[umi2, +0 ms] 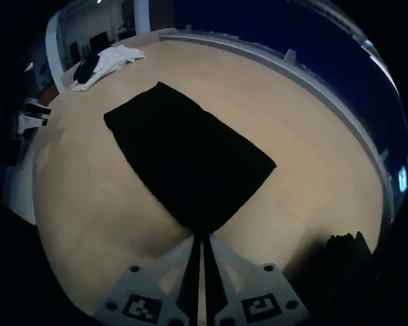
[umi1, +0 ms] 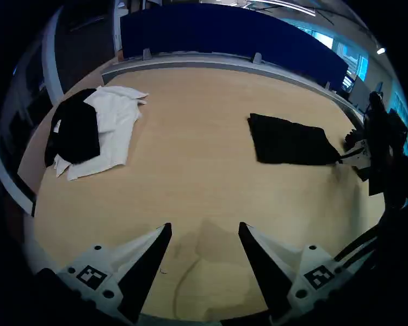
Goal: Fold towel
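The right claw (umi2: 202,238) is pinched together on the near corner of the black towel (umi2: 187,157). The towel's length runs ahead and leftward over the bench (umi2: 313,163) — the left claw (umi1: 204,231), fingers apart, hangs well apart, towel ahead-right of it.

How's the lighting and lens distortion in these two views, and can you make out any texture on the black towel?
Left gripper view: fisheye bends the table edge, the windows glare upper right, soft shadows lie on the wood between the fingers of the left gripper. Right gripper view: the black towel reads as a flat dark patch, no texture.
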Action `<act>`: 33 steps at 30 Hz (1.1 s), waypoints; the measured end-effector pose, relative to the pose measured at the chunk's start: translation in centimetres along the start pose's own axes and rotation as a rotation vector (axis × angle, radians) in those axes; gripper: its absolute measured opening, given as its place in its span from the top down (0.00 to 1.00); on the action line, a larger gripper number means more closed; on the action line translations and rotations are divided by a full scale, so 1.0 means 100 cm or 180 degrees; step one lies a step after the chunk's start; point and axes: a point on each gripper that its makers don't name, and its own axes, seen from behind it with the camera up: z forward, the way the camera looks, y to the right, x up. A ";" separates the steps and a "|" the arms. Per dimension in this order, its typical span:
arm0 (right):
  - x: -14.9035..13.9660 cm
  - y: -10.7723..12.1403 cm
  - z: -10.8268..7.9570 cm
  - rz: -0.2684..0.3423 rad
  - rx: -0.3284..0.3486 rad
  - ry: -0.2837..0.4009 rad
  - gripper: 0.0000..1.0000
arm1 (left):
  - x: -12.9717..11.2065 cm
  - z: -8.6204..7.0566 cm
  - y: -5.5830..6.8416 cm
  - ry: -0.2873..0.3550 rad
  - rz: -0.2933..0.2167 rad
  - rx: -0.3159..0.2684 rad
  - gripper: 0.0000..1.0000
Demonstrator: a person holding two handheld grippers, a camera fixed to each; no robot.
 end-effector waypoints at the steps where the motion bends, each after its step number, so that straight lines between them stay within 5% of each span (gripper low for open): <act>1: 0.004 0.000 -0.002 -0.0021 -0.0002 0.0014 0.96 | 0.001 0.000 0.000 0.0005 -0.0006 -0.0002 0.09; 24: 0.145 -0.013 -0.045 -0.0900 -0.0118 0.0459 0.96 | 0.012 -0.015 -0.007 0.0157 -0.0123 -0.0035 0.09; 33: 0.161 -0.019 -0.040 -0.1104 -0.0106 0.0438 0.96 | 0.012 -0.018 -0.009 0.0193 -0.0142 -0.0032 0.09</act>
